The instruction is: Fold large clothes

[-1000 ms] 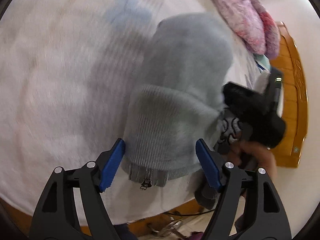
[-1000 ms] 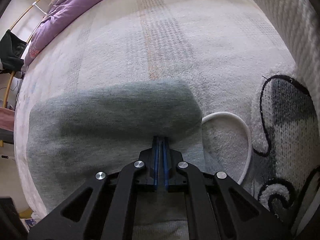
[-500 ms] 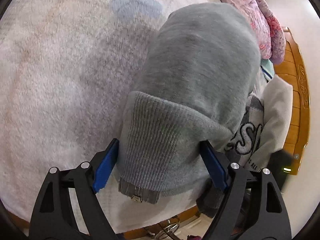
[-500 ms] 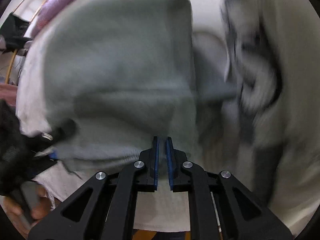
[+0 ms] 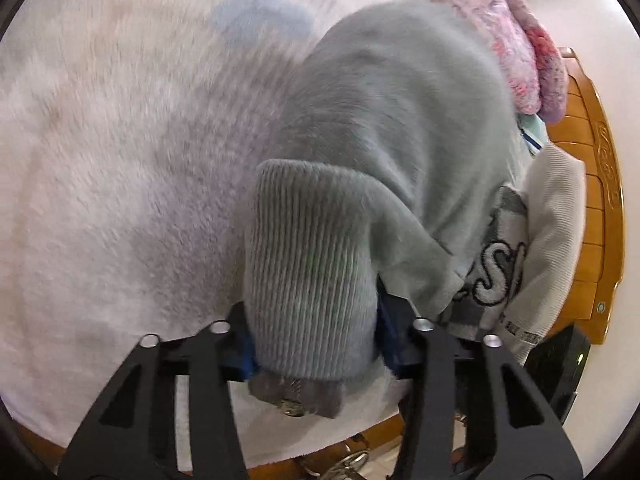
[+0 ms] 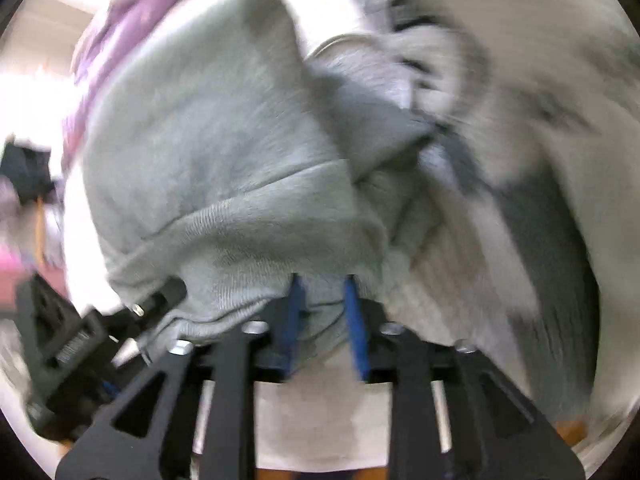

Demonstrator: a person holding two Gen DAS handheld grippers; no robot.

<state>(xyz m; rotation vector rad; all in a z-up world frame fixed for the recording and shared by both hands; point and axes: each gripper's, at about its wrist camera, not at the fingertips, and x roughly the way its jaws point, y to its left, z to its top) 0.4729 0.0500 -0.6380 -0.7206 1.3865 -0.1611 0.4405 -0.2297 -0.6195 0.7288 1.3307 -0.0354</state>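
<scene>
A folded grey zip sweatshirt [image 5: 392,128] lies on the white fleece bed cover [image 5: 120,160]. My left gripper [image 5: 316,344] holds its ribbed hem bundle [image 5: 308,272] between the blue pads, jaws pressed against both sides. In the blurred right wrist view the same grey sweatshirt [image 6: 224,160] fills the left and middle. My right gripper [image 6: 324,320] has its blue fingers a small gap apart, with grey fabric between them. The left gripper also shows in the right wrist view [image 6: 80,344], at the lower left.
A white and grey knit sweater with letters [image 5: 520,256] lies right of the sweatshirt, by the wooden bed frame [image 5: 600,208]. A pink fluffy blanket [image 5: 512,32] lies at the far right. A purple quilt [image 6: 132,24] lies beyond.
My left gripper has closed in on the ribbed hem bundle. My right gripper's fingers have parted slightly, and it has swung sharply, with the sweatshirt now bunched against it.
</scene>
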